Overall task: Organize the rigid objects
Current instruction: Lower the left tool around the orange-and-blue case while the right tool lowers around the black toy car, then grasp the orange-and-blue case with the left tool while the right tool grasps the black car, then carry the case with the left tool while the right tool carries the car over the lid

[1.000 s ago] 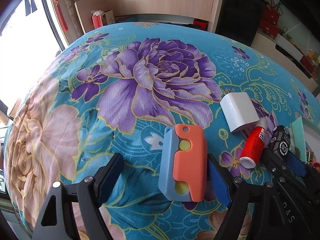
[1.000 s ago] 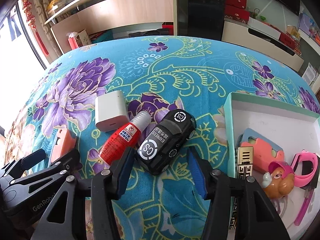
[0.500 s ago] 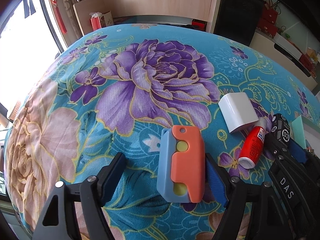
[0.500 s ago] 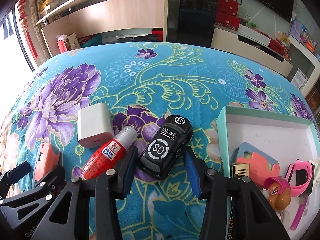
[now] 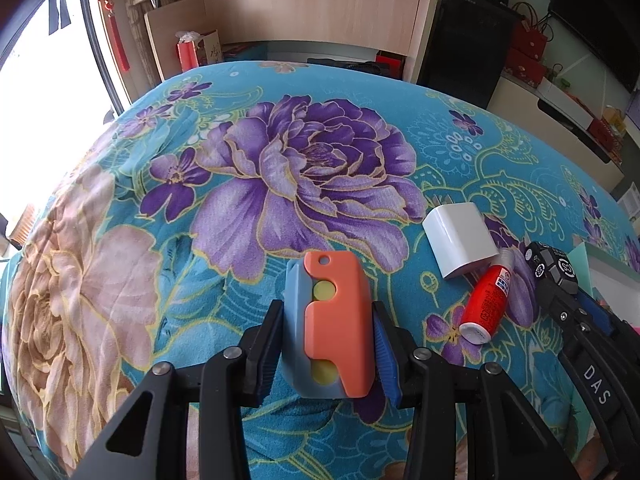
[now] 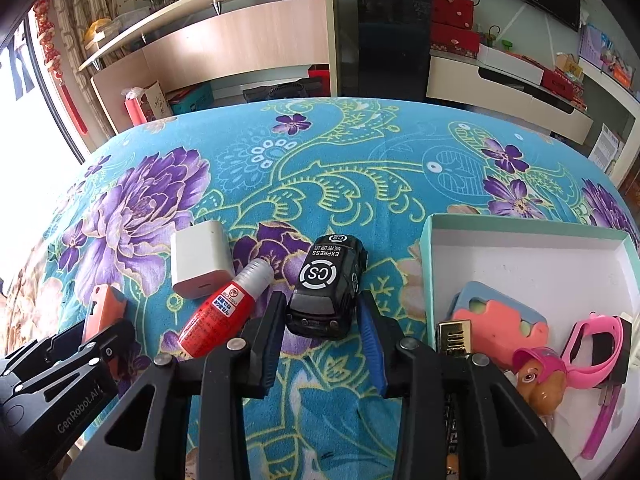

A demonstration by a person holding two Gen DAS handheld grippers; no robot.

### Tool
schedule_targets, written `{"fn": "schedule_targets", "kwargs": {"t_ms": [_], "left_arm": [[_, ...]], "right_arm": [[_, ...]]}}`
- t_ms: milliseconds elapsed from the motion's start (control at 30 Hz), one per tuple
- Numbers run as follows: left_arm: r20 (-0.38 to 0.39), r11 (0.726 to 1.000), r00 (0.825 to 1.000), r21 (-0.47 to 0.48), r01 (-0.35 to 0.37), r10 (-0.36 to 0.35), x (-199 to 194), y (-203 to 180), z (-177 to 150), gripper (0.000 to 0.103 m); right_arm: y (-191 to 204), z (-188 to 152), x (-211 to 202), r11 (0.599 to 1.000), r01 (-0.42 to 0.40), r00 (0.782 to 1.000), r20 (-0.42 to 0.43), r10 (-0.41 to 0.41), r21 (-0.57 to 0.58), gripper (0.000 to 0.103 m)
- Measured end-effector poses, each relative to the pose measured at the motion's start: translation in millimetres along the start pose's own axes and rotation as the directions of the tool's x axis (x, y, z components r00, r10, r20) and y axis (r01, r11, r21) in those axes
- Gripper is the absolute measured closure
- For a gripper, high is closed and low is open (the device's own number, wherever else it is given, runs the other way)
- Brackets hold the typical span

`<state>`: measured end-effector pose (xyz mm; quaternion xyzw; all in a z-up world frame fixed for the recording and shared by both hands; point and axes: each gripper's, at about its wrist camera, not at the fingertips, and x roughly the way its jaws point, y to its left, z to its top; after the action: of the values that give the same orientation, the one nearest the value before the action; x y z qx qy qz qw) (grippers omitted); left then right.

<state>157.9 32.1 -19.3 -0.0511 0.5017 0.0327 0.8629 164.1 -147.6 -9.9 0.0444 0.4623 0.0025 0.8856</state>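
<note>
Left wrist view, left gripper [image 5: 326, 338] clamping orange-blue toy [image 5: 328, 320], open cloth [image 5: 120, 240] leftward.

Both tools are matte black plastic. The left gripper [image 5: 326, 344] has angular arms with triangular cut-outs, round silver screw heads at the joints, and ribbed blue pads [image 5: 384, 350] lining its fingers. The right gripper [image 6: 322, 338] looks the same, with blue pads [image 6: 372, 354]. White lettering marks their sides: "DAS" on one, "GenRobot.AI" on the other.
</note>
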Motion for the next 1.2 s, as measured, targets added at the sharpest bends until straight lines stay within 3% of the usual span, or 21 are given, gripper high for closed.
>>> {"fn": "schedule_targets", "kwargs": {"t_ms": [367, 667, 900, 1200], "left_arm": [[0.059, 1.000, 0.998, -0.020, -0.002, 0.004, -20.6, 6.6, 5.2, 0.058], [0.160, 0.999, 0.987, -0.013, 0.037, -0.034, -58.1, 0.6, 11.7, 0.058], [0.192, 0.991, 0.974, 0.067, 0.112, -0.123, -74.6, -34.4, 10.4, 0.058], [0.194, 0.953, 0.950, 0.229, 0.201, -0.247, -91.3, -105.1, -1.6, 0.058]], "right_arm": [[-8.9, 1.5, -32.6, 1.000, -0.024, 0.998, 0.058, 0.023, 0.016, 0.066], [-22.5, 6.4, -67.0, 0.999, -0.021, 0.991, 0.137, 0.015, 0.041, 0.066], [-47.6, 8.0, -89.9, 0.996, 0.002, 0.983, 0.183, -0.018, 0.086, 0.066], [-109.4, 0.7, -113.0, 0.975, 0.113, 0.969, 0.196, -0.151, 0.192, 0.066]]}}
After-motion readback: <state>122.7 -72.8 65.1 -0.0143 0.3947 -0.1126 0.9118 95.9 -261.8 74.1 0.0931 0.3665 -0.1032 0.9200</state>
